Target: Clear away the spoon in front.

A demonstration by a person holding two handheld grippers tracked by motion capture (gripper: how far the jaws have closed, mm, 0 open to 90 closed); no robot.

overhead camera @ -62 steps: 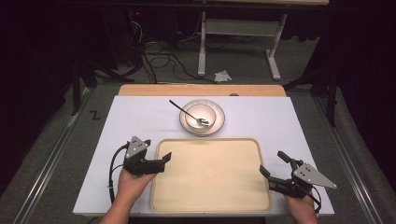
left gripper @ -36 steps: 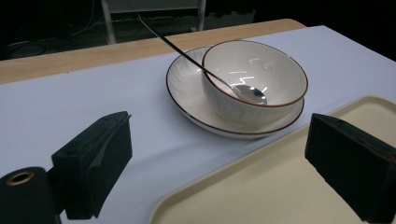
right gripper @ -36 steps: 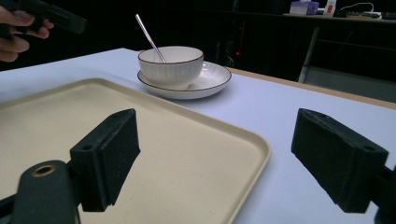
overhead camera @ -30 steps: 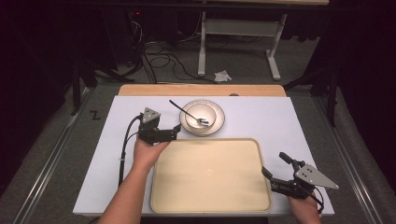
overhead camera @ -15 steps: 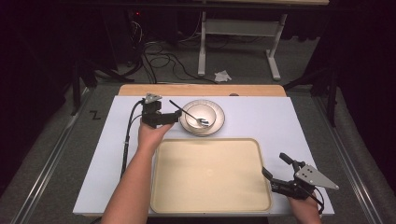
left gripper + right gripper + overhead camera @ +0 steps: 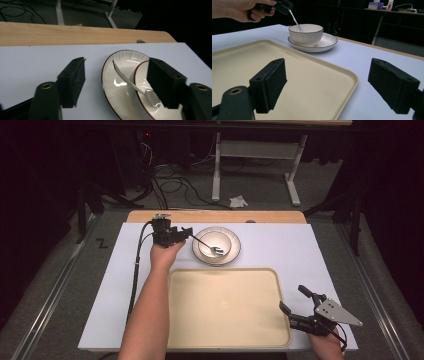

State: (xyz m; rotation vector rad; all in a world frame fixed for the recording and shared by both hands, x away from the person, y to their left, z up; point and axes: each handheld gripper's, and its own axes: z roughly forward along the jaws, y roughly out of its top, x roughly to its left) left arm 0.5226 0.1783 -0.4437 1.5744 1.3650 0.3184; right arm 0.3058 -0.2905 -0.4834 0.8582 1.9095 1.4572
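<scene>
1. One left gripper [image 6: 186, 234], held at the far left of the table beside the dishes. Its jaws have just been closing; they stand part-way apart, with the end of the utensil's handle between them. The pads are not yet seen pressing on the handle, so this is probably a grasp being set up.
2. One metal utensil [image 6: 202, 241]. Its head rests in the bowl, and its handle slants up and out over the rim towards the left gripper, which makes the free end the easy place to pinch.
3. One white bowl [image 6: 225, 242], upright and centred on the plate.
4. One white plate [image 6: 239, 247] with a dark rim line, lying just beyond the tray's far edge.
5. One beige tray [image 6: 225, 310], bare, lying nearest the person; likely the place where the dishes are to go.
6. One right gripper [image 6: 292, 298], jaws wide and holding nothing, parked at the tray's near right corner, clear of the work.
</scene>
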